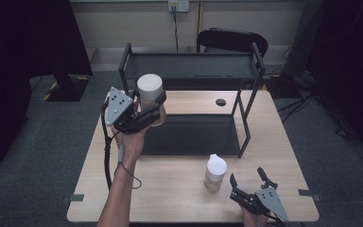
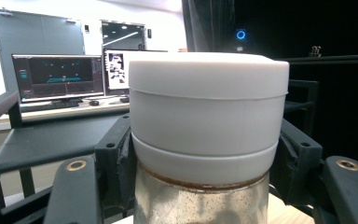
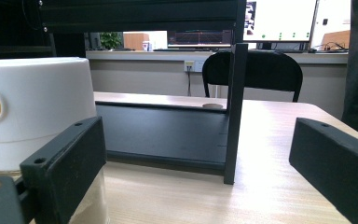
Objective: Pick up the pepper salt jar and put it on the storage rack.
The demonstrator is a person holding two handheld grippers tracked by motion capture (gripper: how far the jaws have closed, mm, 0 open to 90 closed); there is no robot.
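My left gripper (image 1: 146, 113) is raised above the far left part of the table (image 1: 179, 189), just in front of the black two-tier rack (image 1: 194, 66). Its jaws are clamped on a clear jar (image 1: 150, 97) with a wide white lid, one jaw on each side of the glass body just below the lid. In the left gripper view, the jar (image 2: 205, 140) stands upright between the two black jaws, which press against its sides. The lid sits level, and a brown line runs around the glass directly under it. The jar is clear of the tabletop and is held at about the height of the rack's upper shelf, at the rack's left front post.

My right gripper (image 1: 250, 184) lies low at the near right edge of the table. Its jaws are spread wide with nothing between them. In the right gripper view, the jaws frame the rack's lower shelf (image 3: 168, 135) and one upright post.

A second container, a bottle (image 1: 215, 172) with a white cap, stands upright on the table just left of the right gripper, apart from its jaws. In the right gripper view its cap (image 3: 32, 116) rises behind the left-hand jaw and bears a yellow round mark.
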